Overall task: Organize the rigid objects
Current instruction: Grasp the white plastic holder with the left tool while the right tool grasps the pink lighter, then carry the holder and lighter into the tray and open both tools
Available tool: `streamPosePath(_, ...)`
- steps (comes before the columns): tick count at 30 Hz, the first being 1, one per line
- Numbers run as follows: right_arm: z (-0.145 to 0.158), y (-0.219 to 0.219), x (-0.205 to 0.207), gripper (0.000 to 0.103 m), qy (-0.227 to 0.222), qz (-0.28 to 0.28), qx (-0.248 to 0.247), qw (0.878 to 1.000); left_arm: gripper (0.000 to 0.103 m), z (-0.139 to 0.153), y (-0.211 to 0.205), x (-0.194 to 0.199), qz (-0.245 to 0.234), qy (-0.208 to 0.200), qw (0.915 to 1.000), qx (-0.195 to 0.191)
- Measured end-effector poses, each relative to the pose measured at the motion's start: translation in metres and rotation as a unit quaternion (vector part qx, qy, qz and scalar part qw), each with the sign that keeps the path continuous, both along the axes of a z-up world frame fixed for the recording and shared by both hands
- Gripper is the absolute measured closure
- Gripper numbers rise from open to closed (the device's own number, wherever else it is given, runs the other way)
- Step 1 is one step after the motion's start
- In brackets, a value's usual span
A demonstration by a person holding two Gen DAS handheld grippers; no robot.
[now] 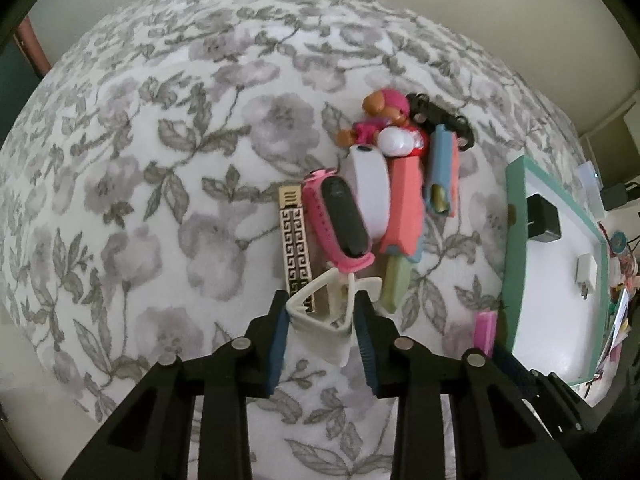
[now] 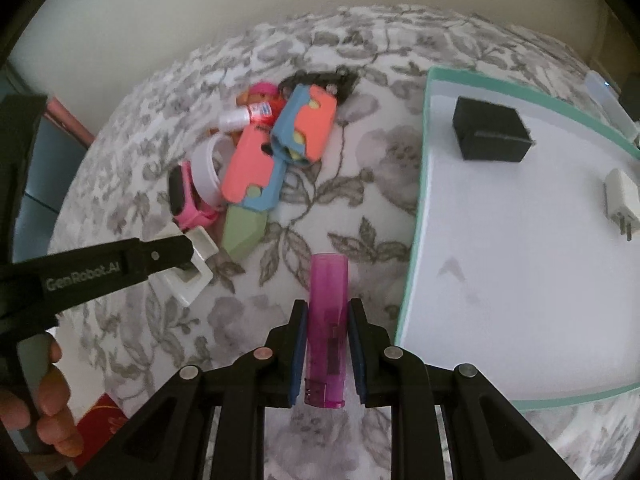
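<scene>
Purple lighter (image 2: pixel 326 320) is sitting pinched in my right claw (image 2: pixel 327 354) beside the tray (image 2: pixel 414 240); left claw (image 1: pixel 322 344) is gripping the white clip (image 1: pixel 320 312) over the bed. Thin grips: either may be slipping.

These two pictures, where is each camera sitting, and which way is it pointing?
Left wrist view: on the left claw, looking forward over the floral bedspread at the toy pile; its fingers hold a white plastic clip.
Right wrist view: on the right claw, gripping a purple lighter beside the teal-rimmed tray; the left claw and a hand show.
Shared: clip, pink smartwatch, lighter, tray.
</scene>
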State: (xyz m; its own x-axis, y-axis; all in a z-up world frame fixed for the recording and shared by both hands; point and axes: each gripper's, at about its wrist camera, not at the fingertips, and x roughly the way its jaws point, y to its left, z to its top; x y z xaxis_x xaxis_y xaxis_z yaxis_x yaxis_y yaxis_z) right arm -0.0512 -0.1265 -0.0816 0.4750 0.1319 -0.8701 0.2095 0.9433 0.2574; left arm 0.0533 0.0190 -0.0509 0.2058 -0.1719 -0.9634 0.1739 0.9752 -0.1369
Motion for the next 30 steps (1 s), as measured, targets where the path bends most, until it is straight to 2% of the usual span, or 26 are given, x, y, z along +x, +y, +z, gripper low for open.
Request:
streamPosePath(7,0.021,-0.015,-0.005,0.082,-0.035,-0.017,0.016,0.999,0.071,0.011,0.001,-0.001,0.005,-0.016,0.9998,-0.008)
streamPosePath(14,0.04,-0.036,-0.011,0.082,-0.06,-0.047,0.021,0.997,0.071,0.041,-0.008,-0.003,-0.001,-0.076,0.9969,-0.024)
streamPosePath(17,0.044,-0.05,-0.015,0.082,-0.062,-0.063,0.024,0.996,0.071,0.052,-0.018,-0.006,-0.015,-0.096,0.9944,-0.043)
streamPosePath(21,0.044,-0.066,-0.018,0.082,-0.058,-0.082,0.029,0.994,0.071,0.062,-0.034,-0.012,-0.038,-0.118,0.9913,-0.043)
streamPosePath(30,0.047,-0.097,-0.03,0.082,-0.051,-0.118,0.016,0.992,0.071,0.069,-0.077,-0.032,-0.1,-0.136,0.9844,-0.049)
